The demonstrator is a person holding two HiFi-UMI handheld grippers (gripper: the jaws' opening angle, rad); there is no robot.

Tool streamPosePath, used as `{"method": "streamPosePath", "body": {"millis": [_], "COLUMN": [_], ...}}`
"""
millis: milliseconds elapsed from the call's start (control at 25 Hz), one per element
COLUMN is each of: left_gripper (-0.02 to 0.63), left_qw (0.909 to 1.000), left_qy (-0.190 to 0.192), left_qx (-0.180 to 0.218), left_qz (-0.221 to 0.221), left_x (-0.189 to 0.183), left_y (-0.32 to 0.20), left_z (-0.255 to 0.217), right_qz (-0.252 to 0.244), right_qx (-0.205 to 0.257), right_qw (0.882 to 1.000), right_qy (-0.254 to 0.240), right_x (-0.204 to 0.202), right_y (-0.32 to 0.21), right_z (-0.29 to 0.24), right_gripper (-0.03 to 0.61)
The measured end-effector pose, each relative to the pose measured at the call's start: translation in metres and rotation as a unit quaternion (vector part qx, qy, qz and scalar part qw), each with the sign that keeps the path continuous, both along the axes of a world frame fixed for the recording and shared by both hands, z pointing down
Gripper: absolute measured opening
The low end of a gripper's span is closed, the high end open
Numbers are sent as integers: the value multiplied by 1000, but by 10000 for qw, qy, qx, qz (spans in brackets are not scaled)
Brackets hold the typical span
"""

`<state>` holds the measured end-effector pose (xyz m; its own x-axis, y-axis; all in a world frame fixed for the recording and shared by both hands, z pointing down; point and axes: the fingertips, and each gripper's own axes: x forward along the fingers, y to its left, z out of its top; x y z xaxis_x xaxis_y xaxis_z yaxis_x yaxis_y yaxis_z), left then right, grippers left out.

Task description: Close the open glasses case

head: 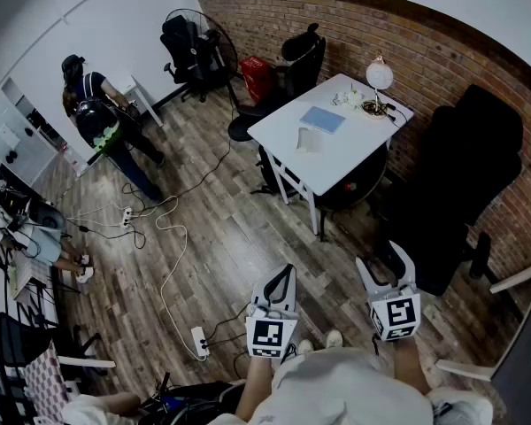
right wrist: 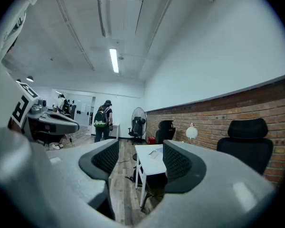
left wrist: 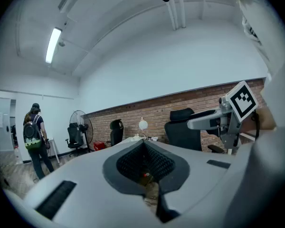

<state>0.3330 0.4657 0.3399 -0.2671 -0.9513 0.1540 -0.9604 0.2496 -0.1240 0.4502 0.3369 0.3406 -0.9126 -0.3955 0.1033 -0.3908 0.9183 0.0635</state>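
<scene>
A white table stands a few steps ahead by the brick wall. On it lies a pale object that looks like the open glasses case, small and far; it also shows in the right gripper view as the pale object. Both grippers are held low near the person's body, far from the table. My left gripper is shut with nothing in it, its pads meeting in its own view. My right gripper is open and empty, and the table shows through its gap.
A blue flat item and a round lamp share the table. Black office chairs stand right and behind it. A fan, a red bag, floor cables with a power strip, and a person with a backpack are at left.
</scene>
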Motion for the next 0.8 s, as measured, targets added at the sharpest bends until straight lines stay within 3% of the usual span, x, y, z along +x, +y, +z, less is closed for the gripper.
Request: {"method": "streamPosePath", "body": {"millis": [320, 520, 800], "left_gripper": [5, 5, 5], "left_qw": [9998, 9997, 9996], "left_qy": [31, -11, -24], "left_qx": [-68, -102, -137], "left_qz": [-169, -230, -243], "left_x": [17, 14, -7], "left_y": [-9, -18, -26], "left_z": [2, 4, 7], "right_qz": [-320, -587, -567], "right_qx": [-169, -225, -298], "right_qw": [9993, 9980, 9978], "right_qy": [-6, 69, 140], "right_x": [7, -5, -26], "right_y": [0, 2, -9], "right_z": [2, 8, 14], "right_gripper": [290, 290, 290]}}
